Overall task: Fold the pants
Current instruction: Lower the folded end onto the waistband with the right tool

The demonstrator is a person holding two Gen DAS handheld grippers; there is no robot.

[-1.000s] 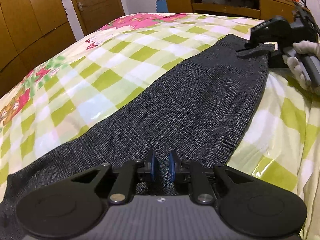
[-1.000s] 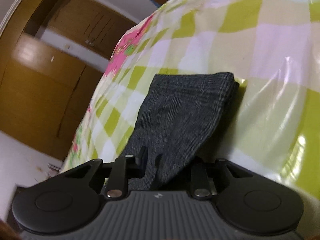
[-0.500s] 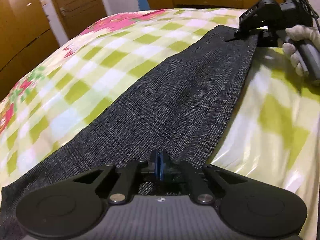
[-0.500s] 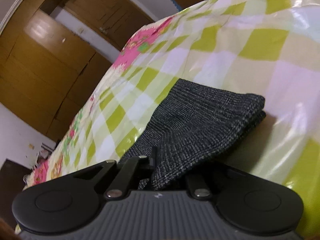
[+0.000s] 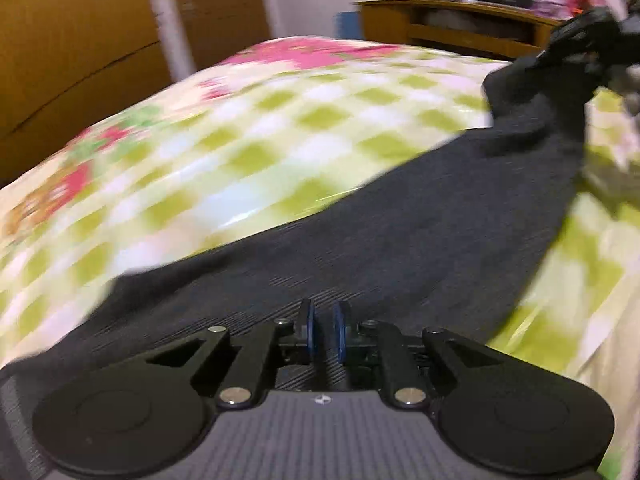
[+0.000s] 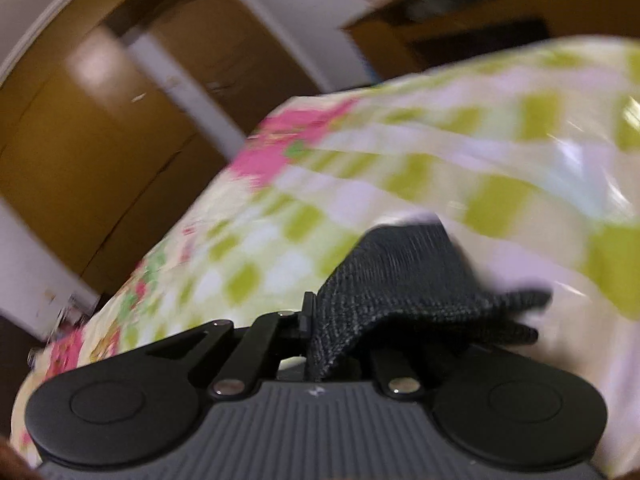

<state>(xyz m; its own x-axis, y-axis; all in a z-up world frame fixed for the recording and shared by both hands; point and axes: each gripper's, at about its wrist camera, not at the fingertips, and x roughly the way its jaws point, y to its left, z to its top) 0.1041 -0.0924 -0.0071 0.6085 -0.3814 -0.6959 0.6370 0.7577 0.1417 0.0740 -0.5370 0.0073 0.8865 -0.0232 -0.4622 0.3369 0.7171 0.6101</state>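
Note:
Dark grey pants [image 5: 420, 236] lie lengthwise on a bed with a green-and-white checked cover [image 5: 224, 152]. My left gripper [image 5: 323, 336] sits low over the near part of the pants with a narrow gap between its blue pads [image 5: 309, 332]; no cloth shows between them. My right gripper [image 6: 320, 332] is shut on the far end of the pants [image 6: 404, 280] and holds it lifted off the bed. It also shows in the left wrist view [image 5: 580, 48] at the upper right, with cloth hanging from it.
Wooden wardrobe doors [image 5: 80, 40] stand left of the bed. A wooden headboard shelf [image 5: 460, 28] with clutter runs along the far end. The bed's pink flower print [image 5: 304, 52] lies toward the far left.
My left gripper's pads have parted a little after being pressed together. My right gripper has lifted the far end of the pants higher. Both views are now motion-blurred.

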